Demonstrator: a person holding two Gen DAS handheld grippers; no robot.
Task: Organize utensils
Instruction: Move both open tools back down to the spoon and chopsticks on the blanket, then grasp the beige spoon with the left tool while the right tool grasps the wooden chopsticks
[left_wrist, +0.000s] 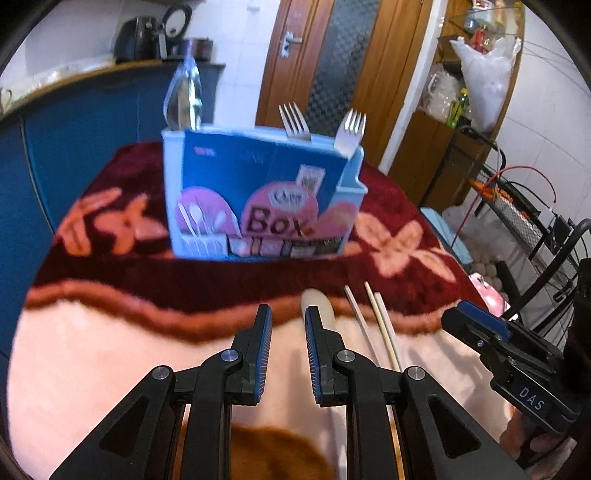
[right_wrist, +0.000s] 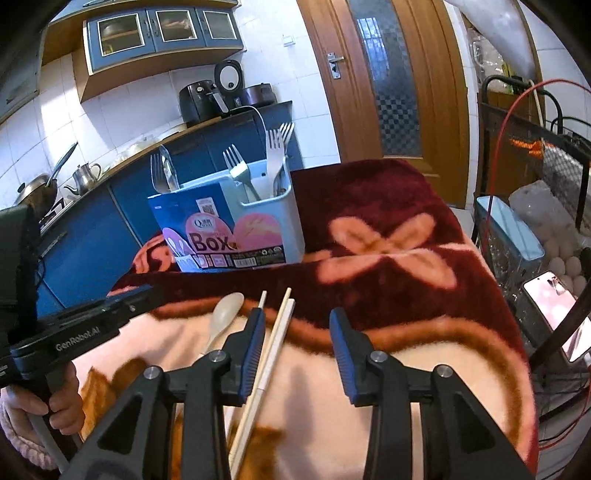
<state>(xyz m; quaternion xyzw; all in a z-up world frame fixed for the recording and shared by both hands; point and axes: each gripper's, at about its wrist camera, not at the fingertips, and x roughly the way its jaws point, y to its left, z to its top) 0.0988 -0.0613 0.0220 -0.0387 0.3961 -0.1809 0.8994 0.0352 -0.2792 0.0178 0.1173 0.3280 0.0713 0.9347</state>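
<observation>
Blue card sleeve on the utensil holder (right_wrist: 236, 221) reads "Box" in big dark letters, w/ a small "Q…" logo above and a barcode strip below; rest of the print too small to read. Holder stands upright on the red-and-pink floral blanket (right_wrist: 388, 206), forks (right_wrist: 273, 155) and a spoon (right_wrist: 168, 170) sticking up out of it. Left gripper (left_wrist: 288, 325) body, seen from the right wrist, says "GenRobot.AI"; right gripper (right_wrist: 297, 328) body, seen from the left wrist, says "DAS".

Left jaws: narrow gap, nothing between the pads; pale spoon (left_wrist: 319, 306) lies just past the right-side finger, partly hidden. Right jaws: spread moderately wide, nothing gripped. Chopsticks (right_wrist: 275, 332) lie on the blanket, running close along the left-side finger; contact can't be told. Spoon & chopsticks lie side by side, near edge, well short of the holder.
</observation>
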